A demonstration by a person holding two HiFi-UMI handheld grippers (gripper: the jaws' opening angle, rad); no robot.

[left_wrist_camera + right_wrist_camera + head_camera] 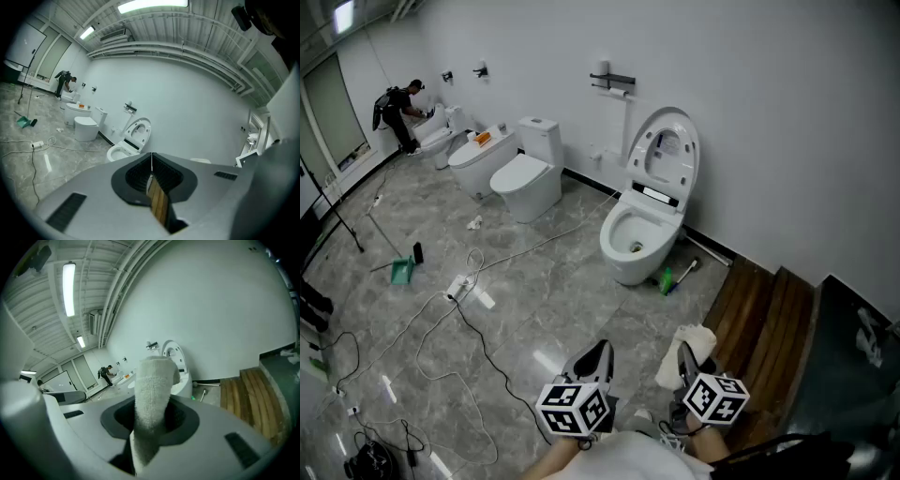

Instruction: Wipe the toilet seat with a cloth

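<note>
Right gripper (686,359) is clamped on the cloth (152,394). It's pinched low between the jaws and the free end stands up past the tips. Left gripper (598,356) is fully closed with nothing in it. Both are low in front of me over the floor (534,309), well short of the toilet (639,232). The toilet stands ahead at the far wall with its lid (667,155) up; can't tell if the seat is up with it. A green bottle (667,279) sits on the floor just beside its base, and wooden steps (764,319) are on my right.
</note>
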